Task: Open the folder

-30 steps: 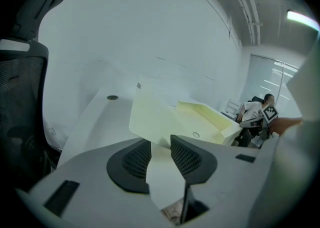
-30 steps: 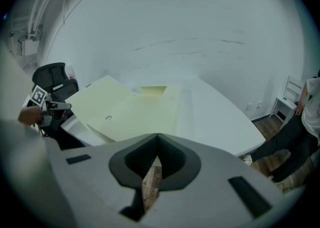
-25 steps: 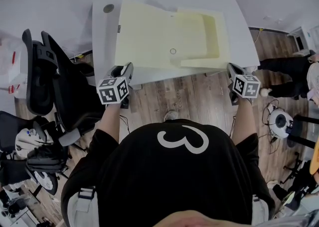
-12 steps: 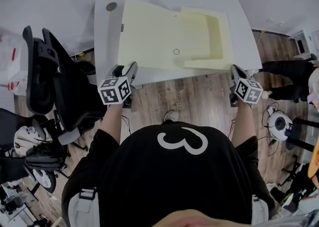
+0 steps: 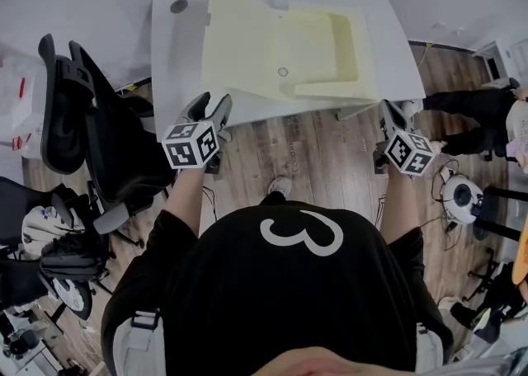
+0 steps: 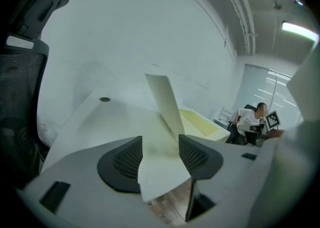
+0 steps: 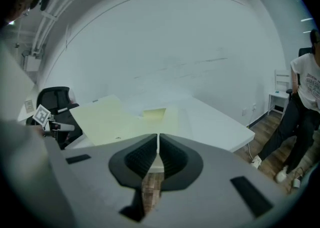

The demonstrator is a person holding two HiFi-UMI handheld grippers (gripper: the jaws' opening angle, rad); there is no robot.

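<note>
A pale yellow folder (image 5: 280,44) lies spread on the white table (image 5: 175,53), its shallow tray half to the right. In the left gripper view one pale flap (image 6: 165,104) stands up above the folder (image 6: 200,122). My left gripper (image 5: 209,105) hovers at the table's near edge. Its jaws (image 6: 160,154) are open, and a pale sheet corner shows between them without touching the pads. My right gripper (image 5: 389,112) hangs off the table's near right corner, apart from the folder (image 7: 115,117). Its jaws (image 7: 158,148) are shut with nothing held.
A black office chair (image 5: 74,119) stands left of the table, close to my left arm. A round cable hole (image 5: 179,6) sits in the table's far left. A person (image 5: 470,119) stands at the right over wood floor, with gear and cables nearby.
The left jaws have spread wider. Both grippers have pulled back a little from the table's near edge. The folder's left panel looks narrower.
</note>
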